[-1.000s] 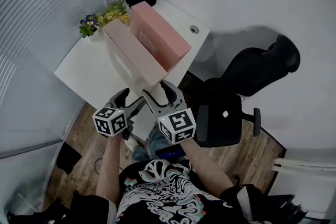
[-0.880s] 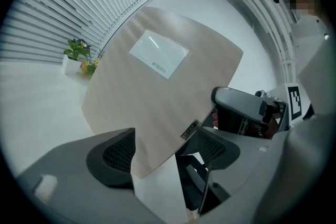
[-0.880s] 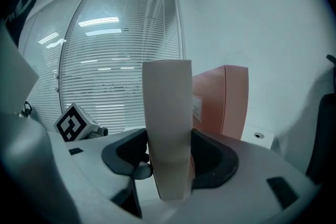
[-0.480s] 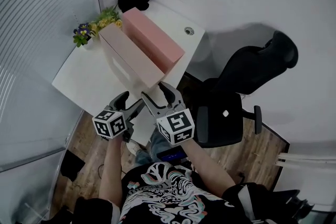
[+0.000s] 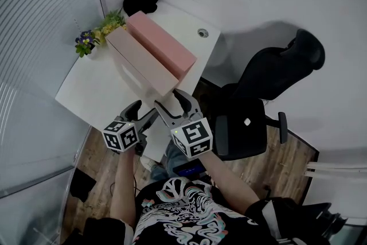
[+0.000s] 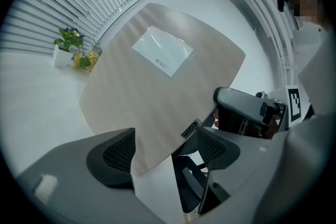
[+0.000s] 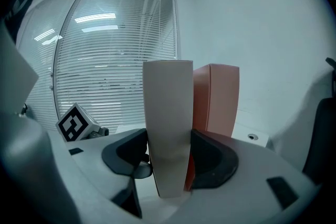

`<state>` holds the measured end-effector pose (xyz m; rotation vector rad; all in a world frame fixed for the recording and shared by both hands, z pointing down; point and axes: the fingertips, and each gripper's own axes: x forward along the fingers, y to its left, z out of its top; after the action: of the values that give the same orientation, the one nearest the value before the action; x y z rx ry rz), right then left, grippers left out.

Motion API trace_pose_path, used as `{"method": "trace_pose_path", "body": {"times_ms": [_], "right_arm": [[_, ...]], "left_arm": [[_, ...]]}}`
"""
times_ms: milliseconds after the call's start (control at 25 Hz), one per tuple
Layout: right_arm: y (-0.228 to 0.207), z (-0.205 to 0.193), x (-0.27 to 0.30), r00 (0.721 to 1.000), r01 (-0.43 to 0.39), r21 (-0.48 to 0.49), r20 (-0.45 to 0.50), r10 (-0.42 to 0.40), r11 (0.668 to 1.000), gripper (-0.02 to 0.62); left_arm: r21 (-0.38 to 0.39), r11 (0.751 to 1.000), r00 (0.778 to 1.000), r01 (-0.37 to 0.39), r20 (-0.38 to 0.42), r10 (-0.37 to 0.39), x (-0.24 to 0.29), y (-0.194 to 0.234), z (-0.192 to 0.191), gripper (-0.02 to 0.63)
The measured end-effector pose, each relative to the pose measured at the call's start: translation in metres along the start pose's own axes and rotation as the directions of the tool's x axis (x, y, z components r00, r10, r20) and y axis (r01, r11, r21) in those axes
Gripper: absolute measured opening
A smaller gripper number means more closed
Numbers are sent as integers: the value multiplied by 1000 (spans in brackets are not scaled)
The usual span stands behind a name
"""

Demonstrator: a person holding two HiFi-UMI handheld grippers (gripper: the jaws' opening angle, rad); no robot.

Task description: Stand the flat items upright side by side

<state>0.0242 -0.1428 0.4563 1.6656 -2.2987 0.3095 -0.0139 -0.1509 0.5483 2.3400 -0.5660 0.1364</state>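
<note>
Gap now closed, beige flat box flush beside pink box, both upright on white desk, right gripper clamping its near end, left gripper jaws spread at its corner, side label print illegible.

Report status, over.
Right gripper shut on beige box, upright. Left gripper open at its near corner. Pink box upright alongside. Nothing in the way.

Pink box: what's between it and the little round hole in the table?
Nothing but bare white table lies between the pink box and the hole; the head view shows it.
</note>
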Motion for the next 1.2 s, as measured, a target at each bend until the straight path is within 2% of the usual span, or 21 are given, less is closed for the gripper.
{"method": "trace_pose_path", "body": {"times_ms": [880, 1040, 1200], "right_arm": [[-15, 1, -3, 999, 34, 11, -1, -34, 999, 255], [-14, 1, -5, 999, 33, 11, 7, -33, 999, 234], [-11, -1, -6, 999, 35, 2, 9, -35, 999, 184]], "left_arm": [[-15, 999, 999, 29, -15, -29, 16, -3, 2, 362], [-20, 999, 999, 30, -18, -30, 17, -1, 3, 362], [-30, 999, 1000, 25, -13, -25, 19, 1, 5, 362]]}}
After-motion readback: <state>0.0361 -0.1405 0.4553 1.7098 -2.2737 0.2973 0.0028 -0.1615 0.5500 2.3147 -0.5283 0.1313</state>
